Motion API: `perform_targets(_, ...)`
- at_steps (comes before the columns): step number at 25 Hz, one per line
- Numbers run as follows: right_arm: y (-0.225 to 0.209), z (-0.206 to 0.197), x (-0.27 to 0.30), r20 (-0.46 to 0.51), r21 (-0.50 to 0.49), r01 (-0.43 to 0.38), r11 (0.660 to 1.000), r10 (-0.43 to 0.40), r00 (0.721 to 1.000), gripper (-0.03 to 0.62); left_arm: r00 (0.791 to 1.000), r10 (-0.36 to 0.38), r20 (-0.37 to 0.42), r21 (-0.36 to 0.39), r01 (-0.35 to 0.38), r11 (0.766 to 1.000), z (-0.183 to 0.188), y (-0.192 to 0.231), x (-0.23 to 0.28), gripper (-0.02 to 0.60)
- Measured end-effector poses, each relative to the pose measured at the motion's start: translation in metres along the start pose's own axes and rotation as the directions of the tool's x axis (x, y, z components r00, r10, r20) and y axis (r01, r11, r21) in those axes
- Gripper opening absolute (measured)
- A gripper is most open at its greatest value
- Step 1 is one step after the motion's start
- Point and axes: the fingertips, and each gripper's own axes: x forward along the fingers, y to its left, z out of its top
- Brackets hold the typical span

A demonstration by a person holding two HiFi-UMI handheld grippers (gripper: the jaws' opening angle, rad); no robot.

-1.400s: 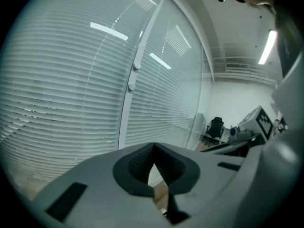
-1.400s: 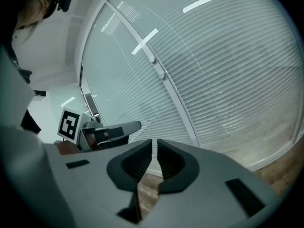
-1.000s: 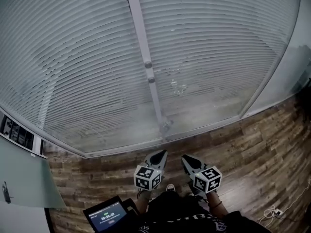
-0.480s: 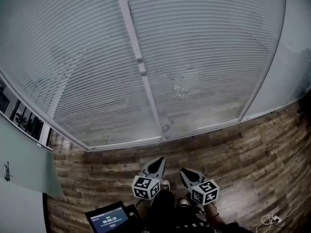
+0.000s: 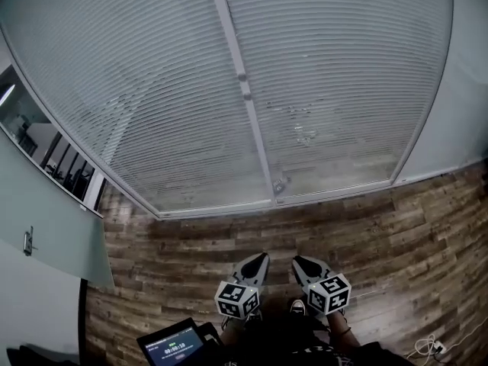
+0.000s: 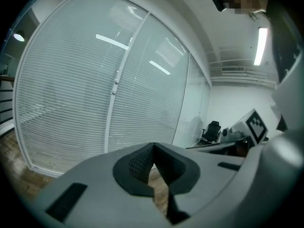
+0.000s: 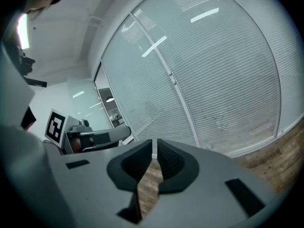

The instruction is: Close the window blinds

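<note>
Pale slatted window blinds [image 5: 152, 90] hang behind a glass wall, split by a white upright post [image 5: 255, 139] that carries two small knobs [image 5: 243, 85]. The blinds also fill the left gripper view [image 6: 66, 94] and the right gripper view [image 7: 223, 80]. Both grippers are held side by side over the wood floor, well short of the window and pointing at it. My left gripper [image 5: 263, 258] [image 6: 153, 146] is shut with nothing in it. My right gripper [image 5: 297, 260] [image 7: 154, 141] is shut too, with only a thin slit between its pads.
A frosted glass door [image 5: 53, 273] with a handle [image 5: 27, 241] stands at the left. A small screen [image 5: 171, 345] sits by the person's legs, and cables [image 5: 427, 347] lie at the lower right. A desk and an office chair [image 6: 212, 128] stand off to the right.
More wood floor now lies between the grippers and the foot of the window, and more of the room at the left shows. The grippers stay side by side and shut.
</note>
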Motion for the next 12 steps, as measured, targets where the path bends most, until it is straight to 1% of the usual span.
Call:
perform_targets(4,0.029,-0.005,-0.001,0.004,-0.022,0.008,1.0,-0.008,1.0,0.02,1.0,-0.025,0.01,-0.003,0.025,1.0,-0.003,-0.001,-0.033,0.005)
perform_targets(7,0.057,-0.016,-0.001,0.016,-0.013,0.019,1.0,-0.019,1.0,0.02,0.999,-0.035,0.01,0.007,0.035,0.999,-0.012,0.003,-0.067,0.005)
perform_targets(12,0.126,-0.053,-0.003,0.027,0.034,0.034,0.999,-0.035,0.999,0.02,0.998,-0.066,-0.009,0.033,0.066,0.997,-0.039,0.011,-0.144,0.005)
